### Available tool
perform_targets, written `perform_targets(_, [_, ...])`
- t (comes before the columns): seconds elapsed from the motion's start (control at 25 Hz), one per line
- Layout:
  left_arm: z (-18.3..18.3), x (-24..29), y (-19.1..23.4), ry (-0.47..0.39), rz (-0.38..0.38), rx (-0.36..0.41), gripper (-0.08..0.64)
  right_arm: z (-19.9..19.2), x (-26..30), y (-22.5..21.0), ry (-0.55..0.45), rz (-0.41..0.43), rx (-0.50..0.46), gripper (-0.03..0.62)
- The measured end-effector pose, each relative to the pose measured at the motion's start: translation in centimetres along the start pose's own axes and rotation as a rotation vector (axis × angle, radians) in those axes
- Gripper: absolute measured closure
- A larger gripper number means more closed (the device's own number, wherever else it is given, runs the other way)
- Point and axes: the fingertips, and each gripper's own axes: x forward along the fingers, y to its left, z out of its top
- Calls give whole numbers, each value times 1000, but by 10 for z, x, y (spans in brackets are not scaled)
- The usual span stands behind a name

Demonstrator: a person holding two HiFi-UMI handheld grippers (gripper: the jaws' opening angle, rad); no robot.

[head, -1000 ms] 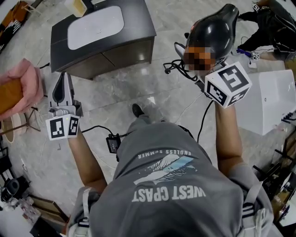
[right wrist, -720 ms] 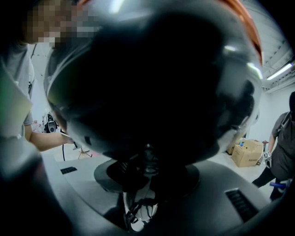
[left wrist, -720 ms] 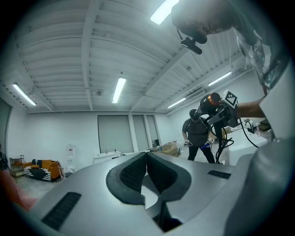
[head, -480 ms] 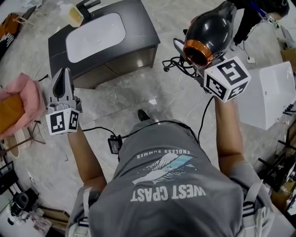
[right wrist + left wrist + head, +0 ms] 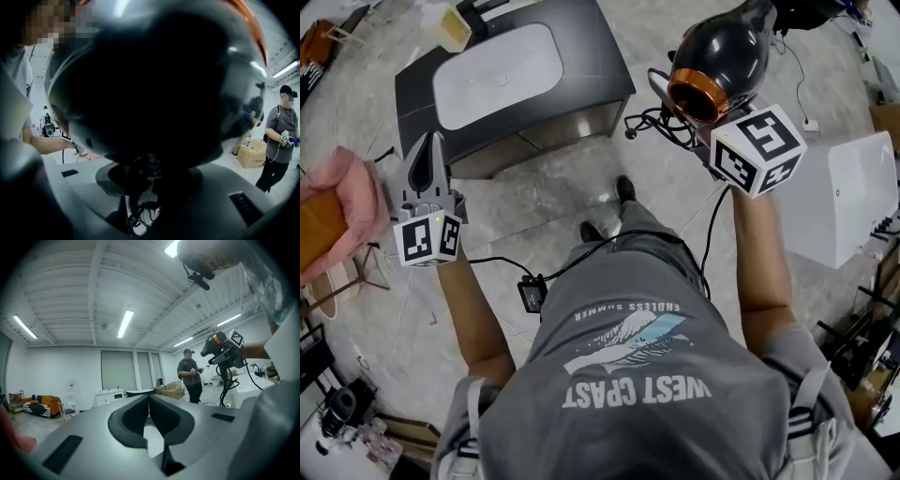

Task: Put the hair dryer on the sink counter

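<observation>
We have the hair dryer [image 5: 722, 61] up in the air at our right front, not yet on anything: its glossy black body rides above the right gripper [image 5: 152, 185], whose jaws are clamped on the handle just under the body (in the right gripper view the body fills almost the whole field). We judge the grip is taken low on the handle so that the heavy head sits upright over the jaws and does not twist out of them. The copper-ringed end faces back toward us. The cord [image 5: 661, 127] hangs in loose loops beneath the dryer, clear of the floor, and we would watch that it does not snag as we set down.

The sink counter [image 5: 595, 52] stands ahead and to the left, well apart from the dryer; its white basin [image 5: 497, 61] takes up the middle, so the dark strip on the near right looks like the likeliest landing spot.

The left gripper [image 5: 428, 150] is held out low on our left, jaws together with nothing between them (it appears to be kept aside, spare for now)
</observation>
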Motion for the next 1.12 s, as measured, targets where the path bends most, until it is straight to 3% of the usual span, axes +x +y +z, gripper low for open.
perform_targets(0.48, [-2, 45, 25, 33, 84, 55, 540, 19, 67, -50, -1, 105, -31, 411])
perform_targets(1.12, [-70, 55, 55, 199, 241, 99, 540, -12, 164, -117, 120, 195, -17, 411])
